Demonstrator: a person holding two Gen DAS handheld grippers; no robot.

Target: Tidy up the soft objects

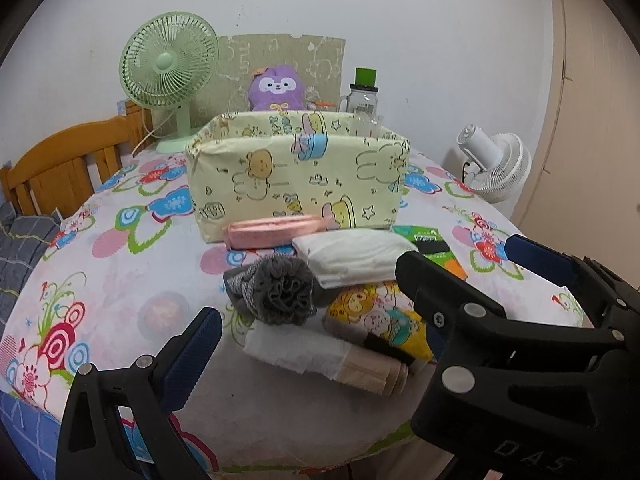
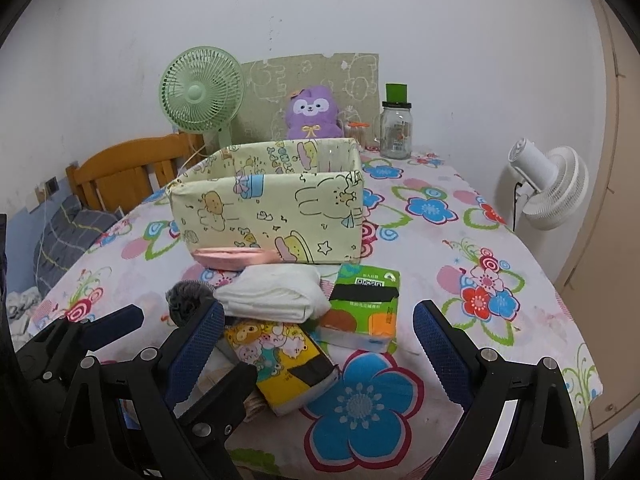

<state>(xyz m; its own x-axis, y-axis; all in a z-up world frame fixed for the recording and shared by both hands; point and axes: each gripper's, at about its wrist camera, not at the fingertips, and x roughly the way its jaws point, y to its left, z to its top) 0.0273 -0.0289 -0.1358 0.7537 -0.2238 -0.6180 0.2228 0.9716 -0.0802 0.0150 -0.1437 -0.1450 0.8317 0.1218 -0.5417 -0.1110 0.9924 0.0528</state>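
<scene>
Soft items heaped before the empty fabric box (image 2: 268, 216) for loading: white cloth (image 2: 276, 294), tissue pack (image 2: 366, 308). Left tongs (image 1: 304, 308) and right tongs (image 2: 320, 340) hover wide, holding nothing.

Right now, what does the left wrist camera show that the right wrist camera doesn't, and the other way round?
Only the left wrist view shows the white cloth roll with beige rolls beside it, nearest the camera. Only the right wrist view shows the whole green tissue pack, and the jar unobstructed. Both show the yellow cartoon box, the pink pouch against its front, the white folded cloth, the grey pom-pom, and open fingers.
</scene>
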